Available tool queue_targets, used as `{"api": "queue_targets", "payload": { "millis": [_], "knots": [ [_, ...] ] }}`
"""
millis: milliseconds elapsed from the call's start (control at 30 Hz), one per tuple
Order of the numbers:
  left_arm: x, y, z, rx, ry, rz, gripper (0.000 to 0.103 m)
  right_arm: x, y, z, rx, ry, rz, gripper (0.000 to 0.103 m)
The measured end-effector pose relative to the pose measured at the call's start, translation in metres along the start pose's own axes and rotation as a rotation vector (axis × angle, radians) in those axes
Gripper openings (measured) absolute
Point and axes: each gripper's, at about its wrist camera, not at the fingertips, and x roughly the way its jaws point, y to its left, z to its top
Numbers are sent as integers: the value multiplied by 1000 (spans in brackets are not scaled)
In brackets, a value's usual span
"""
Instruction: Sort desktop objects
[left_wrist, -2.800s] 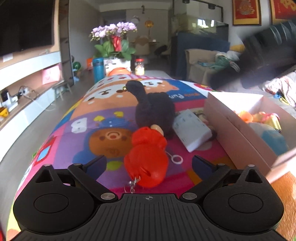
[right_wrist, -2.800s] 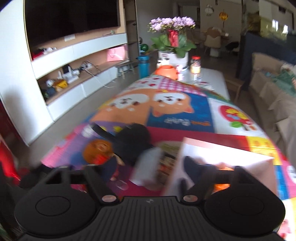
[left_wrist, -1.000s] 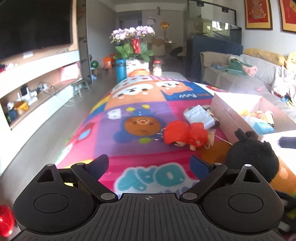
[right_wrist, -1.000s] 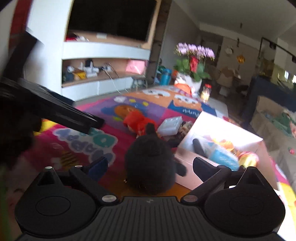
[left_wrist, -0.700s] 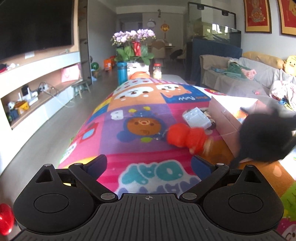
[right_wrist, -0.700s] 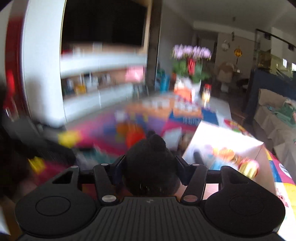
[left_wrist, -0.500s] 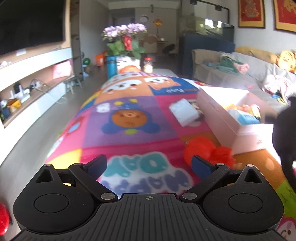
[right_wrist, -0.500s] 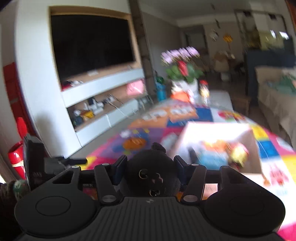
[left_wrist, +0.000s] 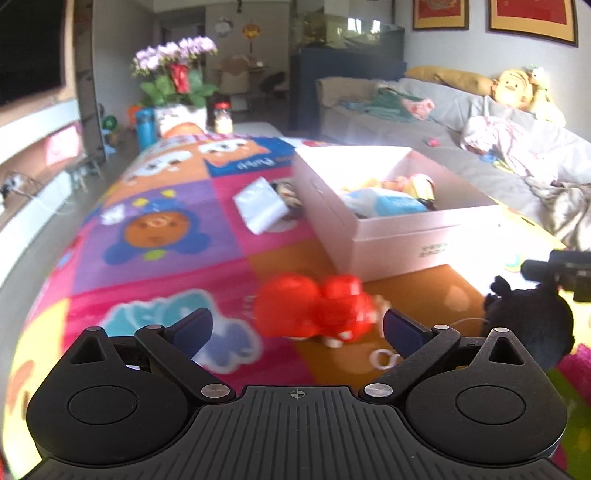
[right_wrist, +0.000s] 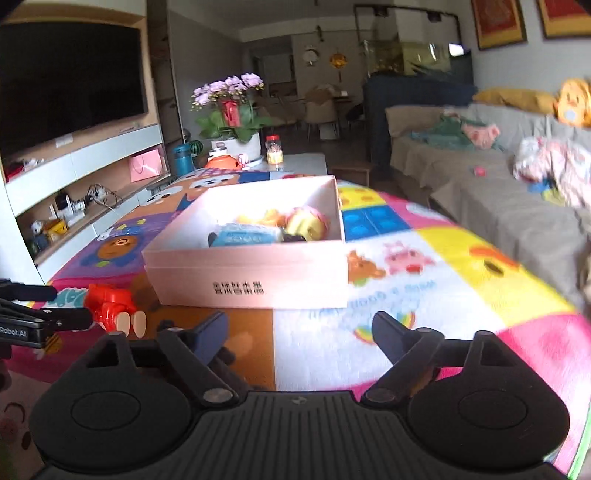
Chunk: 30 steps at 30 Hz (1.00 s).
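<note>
The red toy (left_wrist: 317, 308) lies on the mat (left_wrist: 159, 229) just short of the box (left_wrist: 402, 236), blurred, prob. a figure on its side. Best to centre the left gripper (left_wrist: 297, 328) & close slowly. It tilts down, jaws wide, empty. Right gripper (right_wrist: 299, 328), jaws just reopened, holds nothing; black plush (left_wrist: 528, 321) sits nearby.

Premises are presenting as a home living room. A large black wall-mounted television (right_wrist: 70, 85) is hanging above white shelving, a grey fabric sofa (right_wrist: 491, 192) is carrying cushions and clothes, and a potted purple-flowered orchid (right_wrist: 231, 110) is standing beyond a colourful cartoon-print cloth (left_wrist: 159, 229).
</note>
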Motion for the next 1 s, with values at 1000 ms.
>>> {"api": "queue_targets", "payload": {
  "millis": [1000],
  "knots": [
    [6, 29, -10, 81, -4, 255, 103, 86, -12, 57, 127, 66, 97, 103]
  ]
}}
